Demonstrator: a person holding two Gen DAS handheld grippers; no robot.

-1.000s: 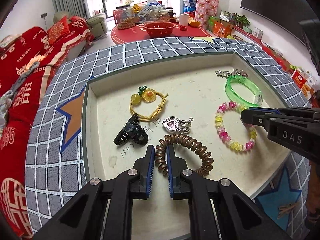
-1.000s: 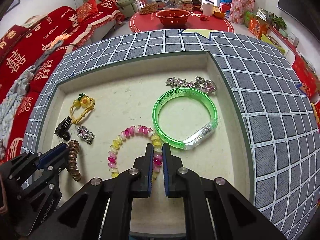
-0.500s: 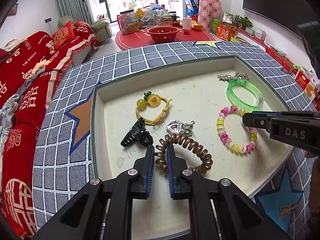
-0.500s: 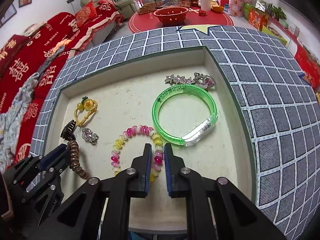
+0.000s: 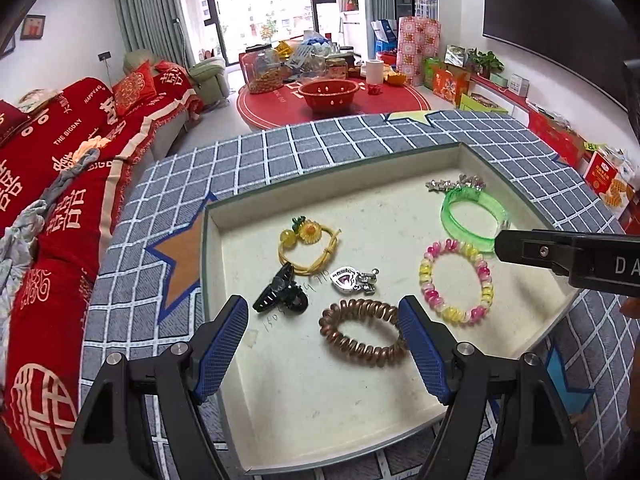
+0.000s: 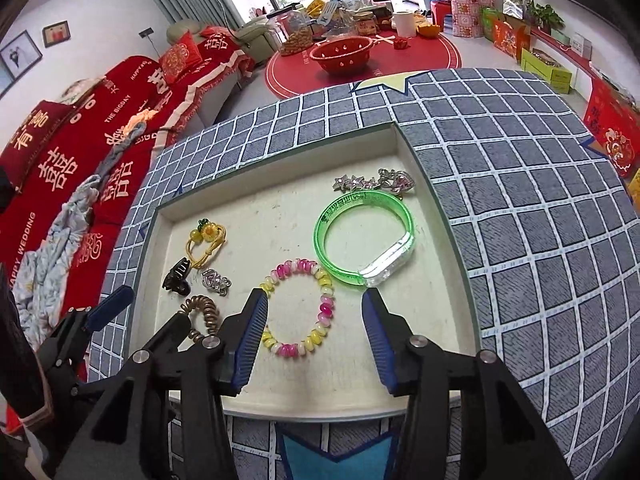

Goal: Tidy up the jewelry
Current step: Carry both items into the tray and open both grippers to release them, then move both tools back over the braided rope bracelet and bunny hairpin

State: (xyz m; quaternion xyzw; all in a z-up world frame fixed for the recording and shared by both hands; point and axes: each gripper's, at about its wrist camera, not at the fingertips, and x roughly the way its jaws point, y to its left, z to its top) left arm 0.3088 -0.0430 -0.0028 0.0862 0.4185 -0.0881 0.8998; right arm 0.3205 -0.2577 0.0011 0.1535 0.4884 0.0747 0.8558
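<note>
A shallow cream tray (image 5: 304, 392) (image 6: 280, 216) holds the jewelry. My left gripper (image 5: 322, 316) is open and empty above the brown spiral hair tie (image 5: 362, 334) (image 6: 202, 314). My right gripper (image 6: 314, 310) is open and empty above the pink and yellow bead bracelet (image 6: 298, 306) (image 5: 456, 278). Also in the tray lie a green bangle (image 6: 364, 238) (image 5: 472, 214), a black claw clip (image 5: 280, 296) (image 6: 178, 278), a silver heart charm (image 5: 354, 280) (image 6: 216, 280), a yellow flower hair tie (image 5: 308, 246) (image 6: 206, 240) and silver star clips (image 6: 374, 182) (image 5: 454, 184).
The tray rests on a grey checked cloth (image 5: 340, 140) (image 6: 520, 200). A red sofa (image 5: 60, 152) stands to the left. A red round table with a red bowl (image 5: 328, 94) and clutter stands behind. Boxes line the right wall.
Both grippers have opened and risen away from the tray. The spiral hair tie and the bead bracelet lie free on the tray.
</note>
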